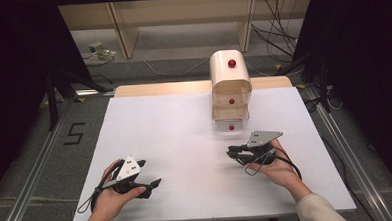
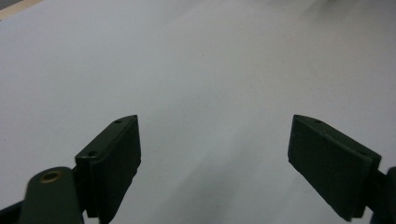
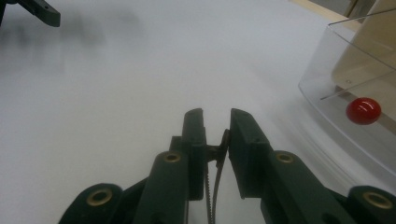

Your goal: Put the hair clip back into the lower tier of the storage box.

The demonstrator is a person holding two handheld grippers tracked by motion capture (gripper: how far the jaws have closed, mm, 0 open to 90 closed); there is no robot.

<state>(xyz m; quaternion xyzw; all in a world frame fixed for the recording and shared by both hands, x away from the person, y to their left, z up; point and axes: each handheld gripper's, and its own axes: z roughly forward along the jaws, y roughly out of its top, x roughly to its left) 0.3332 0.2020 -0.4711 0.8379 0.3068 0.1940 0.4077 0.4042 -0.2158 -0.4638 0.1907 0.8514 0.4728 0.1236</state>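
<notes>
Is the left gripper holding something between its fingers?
No, in the left gripper view the left gripper has its fingers wide apart, with just bare white table between them.

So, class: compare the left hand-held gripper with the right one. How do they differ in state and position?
The left hand-held gripper has its jaws wide apart; the right hand-held gripper has them nearly together, nothing between. The left sits near the table's front edge, far from the drawer unit; the right sits just before its bottom drawer. Both are dark, hand-held, and over the white surface.
</notes>
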